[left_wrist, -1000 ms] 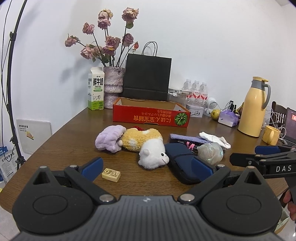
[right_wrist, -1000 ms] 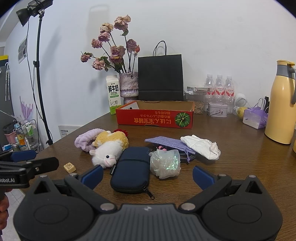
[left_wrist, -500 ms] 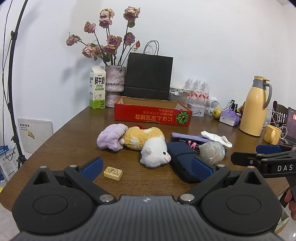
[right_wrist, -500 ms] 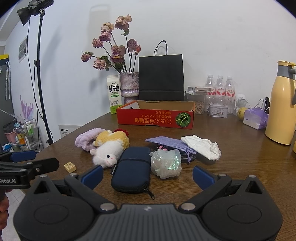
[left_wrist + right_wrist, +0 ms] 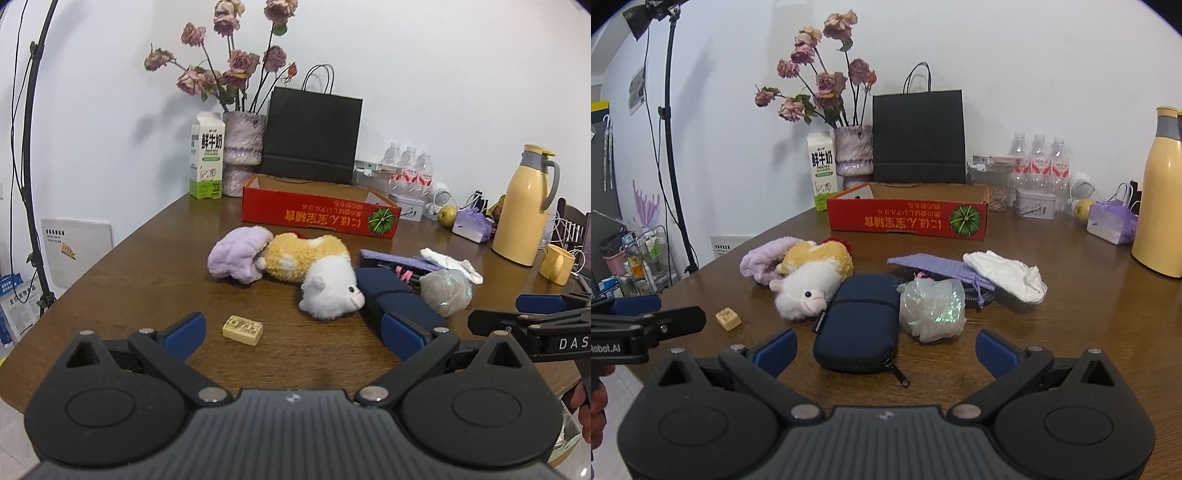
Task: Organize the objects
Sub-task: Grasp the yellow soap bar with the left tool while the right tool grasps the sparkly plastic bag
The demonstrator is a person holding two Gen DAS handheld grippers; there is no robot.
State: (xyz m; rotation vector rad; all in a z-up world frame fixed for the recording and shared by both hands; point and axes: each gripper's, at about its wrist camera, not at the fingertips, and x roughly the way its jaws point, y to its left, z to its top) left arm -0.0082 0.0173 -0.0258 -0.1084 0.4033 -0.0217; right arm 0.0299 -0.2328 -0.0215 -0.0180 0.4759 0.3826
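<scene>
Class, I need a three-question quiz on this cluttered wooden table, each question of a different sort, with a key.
1. True or false: the open red cardboard box stands in front of the black paper bag.
2. Which lies closest to the left tongs? A) small cream tile B) yellow thermos jug C) white milk carton
3. Fill in: the right tongs are ____, holding nothing.

Key: 1 true; 2 A; 3 open

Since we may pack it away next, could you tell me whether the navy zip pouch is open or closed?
Closed, apparently: the navy zip pouch lies flat, its zipper pull at the near corner, no gap showing.
</scene>
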